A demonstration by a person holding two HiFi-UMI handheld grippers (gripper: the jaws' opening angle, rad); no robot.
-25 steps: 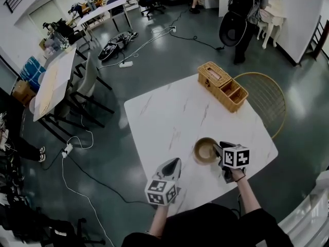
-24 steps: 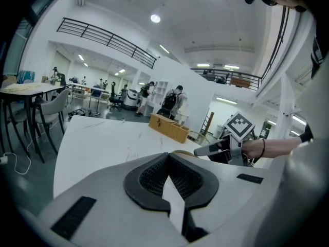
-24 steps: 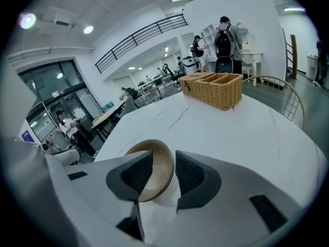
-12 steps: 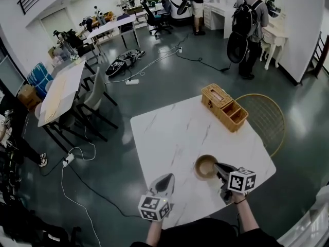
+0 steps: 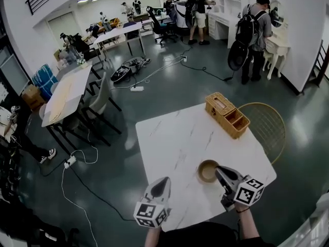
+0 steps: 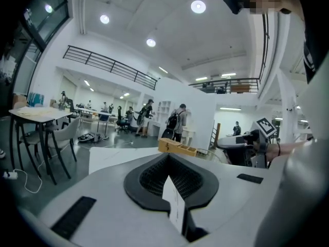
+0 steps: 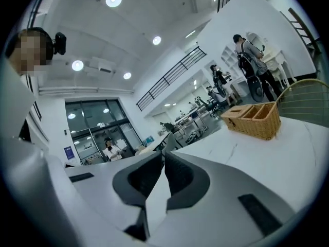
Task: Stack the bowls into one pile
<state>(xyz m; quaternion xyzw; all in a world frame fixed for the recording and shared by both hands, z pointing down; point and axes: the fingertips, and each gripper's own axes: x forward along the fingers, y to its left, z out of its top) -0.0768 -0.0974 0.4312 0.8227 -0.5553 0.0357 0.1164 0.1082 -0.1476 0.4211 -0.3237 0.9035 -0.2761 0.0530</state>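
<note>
A brown bowl (image 5: 207, 171) sits on the white marble table (image 5: 175, 138), near its front right. I cannot tell how many bowls are nested in it. My right gripper (image 5: 221, 171) hovers just right of the bowl and points level. Its jaws have just been closing, and in the right gripper view they (image 7: 163, 153) meet with nothing between them. My left gripper (image 5: 164, 181) is shut and empty over the table's front edge. In the left gripper view its tips (image 6: 168, 156) touch. No bowl shows in either gripper view.
A wicker basket (image 5: 226, 115) with compartments stands at the table's far right corner, also seen as the basket (image 7: 253, 120) in the right gripper view. A gold wire chair (image 5: 264, 125) stands beside the table on the right. People, desks and floor cables fill the room behind.
Both grippers have risen and tilted up toward level. The right gripper has come away from the bowl's rim with its jaws closed together. The bowl stays on the table.
</note>
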